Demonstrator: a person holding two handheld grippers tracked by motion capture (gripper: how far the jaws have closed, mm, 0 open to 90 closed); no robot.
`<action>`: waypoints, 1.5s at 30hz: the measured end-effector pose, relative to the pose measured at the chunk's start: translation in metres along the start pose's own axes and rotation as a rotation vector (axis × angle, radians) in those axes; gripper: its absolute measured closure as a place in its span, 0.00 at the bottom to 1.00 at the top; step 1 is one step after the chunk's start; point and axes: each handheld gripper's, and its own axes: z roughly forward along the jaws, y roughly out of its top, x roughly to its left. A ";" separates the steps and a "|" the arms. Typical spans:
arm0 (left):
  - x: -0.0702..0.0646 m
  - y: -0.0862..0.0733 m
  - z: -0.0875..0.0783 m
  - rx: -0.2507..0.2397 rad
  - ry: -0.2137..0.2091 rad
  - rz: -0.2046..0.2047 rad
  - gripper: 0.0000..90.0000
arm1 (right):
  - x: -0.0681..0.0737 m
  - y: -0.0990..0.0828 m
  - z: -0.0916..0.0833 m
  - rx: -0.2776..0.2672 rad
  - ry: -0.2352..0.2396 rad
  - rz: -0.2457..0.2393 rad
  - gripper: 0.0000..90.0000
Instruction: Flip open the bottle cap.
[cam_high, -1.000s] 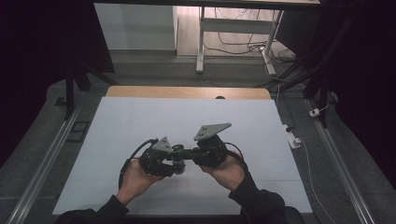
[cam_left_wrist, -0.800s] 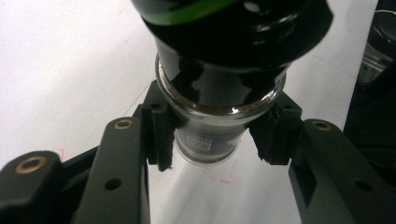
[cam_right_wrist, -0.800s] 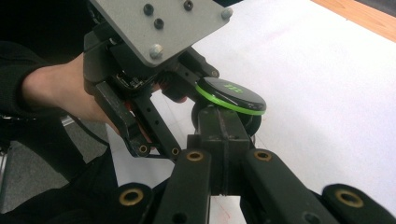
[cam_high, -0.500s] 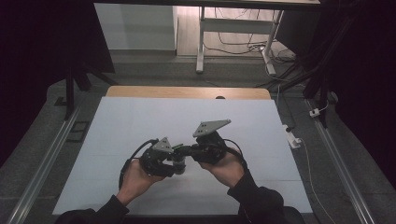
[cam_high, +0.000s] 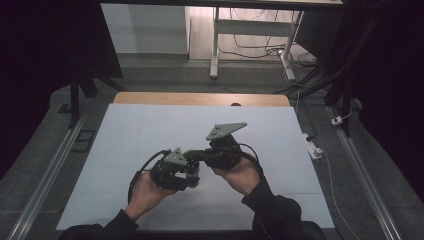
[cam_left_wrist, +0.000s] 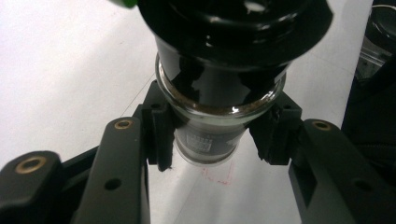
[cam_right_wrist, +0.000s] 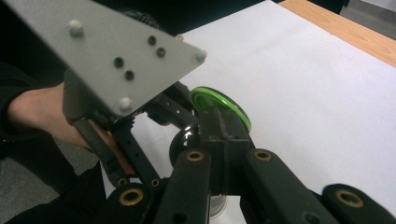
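Observation:
A small dark glass jar (cam_left_wrist: 210, 100) is held low over the white table sheet (cam_high: 135, 135), with my left gripper (cam_left_wrist: 212, 135) shut on its lower body, a pad on each side. In the high view the jar (cam_high: 193, 173) sits at the front of the left gripper (cam_high: 172, 172). A green lid (cam_right_wrist: 224, 103) sits at the jar's top end. My right gripper (cam_right_wrist: 223, 126) is shut on the lid's rim, coming in from the right (cam_high: 220, 152). The left gripper's grey plate (cam_right_wrist: 116, 56) hides part of the jar in the right gripper view.
A wooden strip (cam_high: 200, 98) runs along the table's far edge. A white power strip (cam_high: 312, 146) lies just off the sheet's right side. Faint red marks (cam_left_wrist: 219, 175) are drawn on the sheet under the jar. Metal rails (cam_high: 50, 170) flank the table.
The right gripper's grey plate has risen slightly at the lid. The left hand and the jar have kept still.

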 end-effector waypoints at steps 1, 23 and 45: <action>0.000 0.000 0.000 0.000 0.002 0.000 0.60 | -0.001 0.001 0.000 -0.001 -0.002 -0.001 1.00; 0.000 0.000 -0.001 -0.012 0.007 0.007 0.60 | -0.002 0.003 -0.003 -0.020 -0.012 -0.014 0.99; 0.006 0.000 -0.007 -0.023 0.017 -0.004 0.60 | 0.006 -0.025 -0.040 -0.067 -0.088 0.032 0.49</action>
